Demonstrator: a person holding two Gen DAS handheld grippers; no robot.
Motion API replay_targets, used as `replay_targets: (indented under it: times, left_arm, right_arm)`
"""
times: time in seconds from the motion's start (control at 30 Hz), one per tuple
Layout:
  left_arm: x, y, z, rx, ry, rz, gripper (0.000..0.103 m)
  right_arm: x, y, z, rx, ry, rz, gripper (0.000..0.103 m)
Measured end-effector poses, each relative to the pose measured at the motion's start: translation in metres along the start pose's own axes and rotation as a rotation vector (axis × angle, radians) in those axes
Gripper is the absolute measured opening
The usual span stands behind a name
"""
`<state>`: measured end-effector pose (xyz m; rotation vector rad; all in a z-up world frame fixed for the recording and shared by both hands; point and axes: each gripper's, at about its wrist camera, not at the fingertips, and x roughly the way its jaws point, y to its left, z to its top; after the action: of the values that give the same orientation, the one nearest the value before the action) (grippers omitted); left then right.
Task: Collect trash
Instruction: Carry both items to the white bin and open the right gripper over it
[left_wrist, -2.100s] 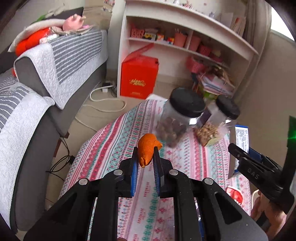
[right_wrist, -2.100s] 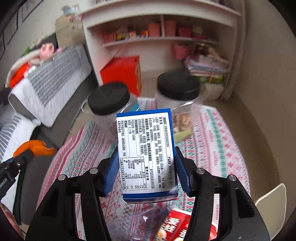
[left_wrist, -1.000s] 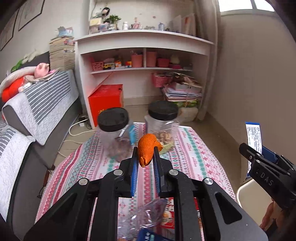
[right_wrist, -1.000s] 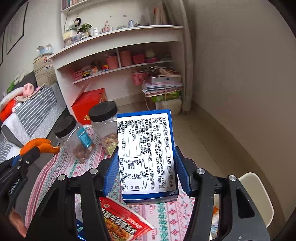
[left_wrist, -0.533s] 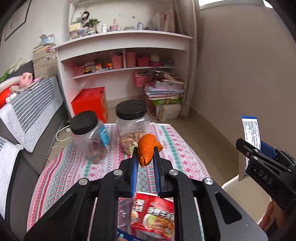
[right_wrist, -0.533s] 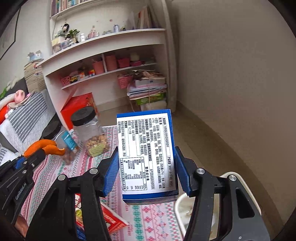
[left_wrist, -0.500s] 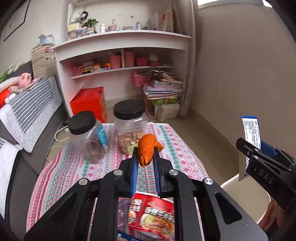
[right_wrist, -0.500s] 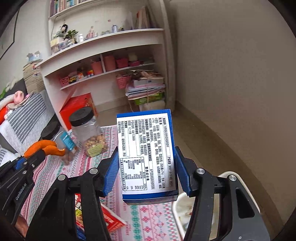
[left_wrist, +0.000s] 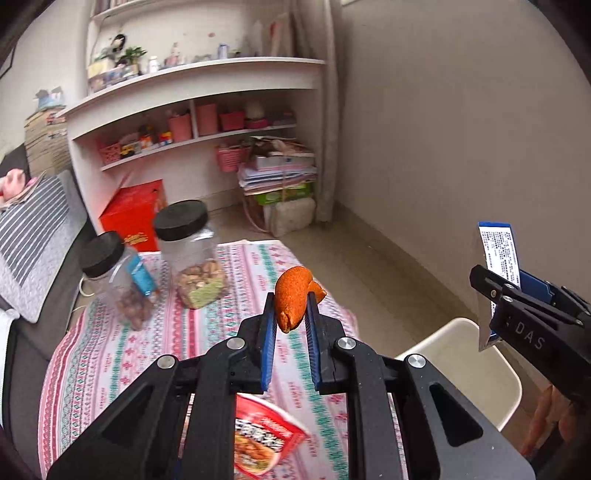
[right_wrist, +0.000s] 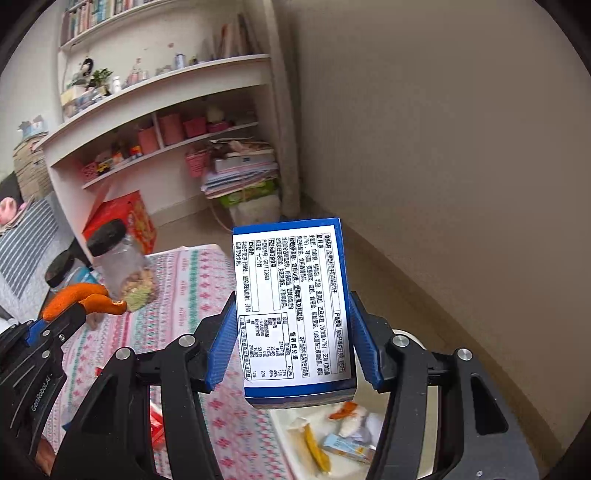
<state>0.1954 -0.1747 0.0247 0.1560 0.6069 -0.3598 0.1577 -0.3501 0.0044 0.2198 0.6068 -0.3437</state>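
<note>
My left gripper (left_wrist: 291, 299) is shut on a piece of orange peel (left_wrist: 291, 298), held above the right part of the patterned tablecloth (left_wrist: 147, 347). My right gripper (right_wrist: 293, 310) is shut on a blue and white snack box (right_wrist: 293, 306), its printed label facing the camera. Below that box sits a white bin (right_wrist: 424, 398) beside the table, with a banana peel (right_wrist: 314, 448), a small carton and scraps inside. In the left wrist view the bin (left_wrist: 461, 365) lies at the lower right, with the right gripper (left_wrist: 517, 295) and box (left_wrist: 498, 251) above it.
Two clear jars with black lids (left_wrist: 184, 251) (left_wrist: 114, 273) stand at the table's far side. A red snack packet (left_wrist: 262, 435) lies near the table's front edge. Behind are a white shelf unit (left_wrist: 192, 122), a red box (left_wrist: 135, 214), a stack of papers (left_wrist: 280, 173) and a striped sofa (left_wrist: 33, 236).
Both grippers have swung rightward with their loads. The jars have slid left in view, and the white bin has come into sight under the right gripper.
</note>
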Motion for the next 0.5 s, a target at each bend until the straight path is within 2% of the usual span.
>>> replay_targets:
  times: [0.4, 0.43, 0.47, 0.5]
  left_arm:
    - [0.007, -0.062, -0.01, 0.081, 0.024, -0.082, 0.015]
    - [0.008, -0.066, -0.01, 0.083, 0.027, -0.089, 0.015]
    - [0.009, -0.072, -0.011, 0.086, 0.031, -0.1, 0.015]
    - [0.01, -0.077, -0.012, 0.089, 0.034, -0.109, 0.015]
  right_arm:
    - [-0.005, -0.069, -0.01, 0.06, 0.036, -0.094, 0.055]
    - [-0.006, -0.075, -0.012, 0.068, 0.038, -0.105, 0.063]
    - [-0.008, -0.081, -0.012, 0.08, 0.035, -0.122, 0.076]
    - [-0.01, -0.087, -0.013, 0.094, 0.027, -0.143, 0.082]
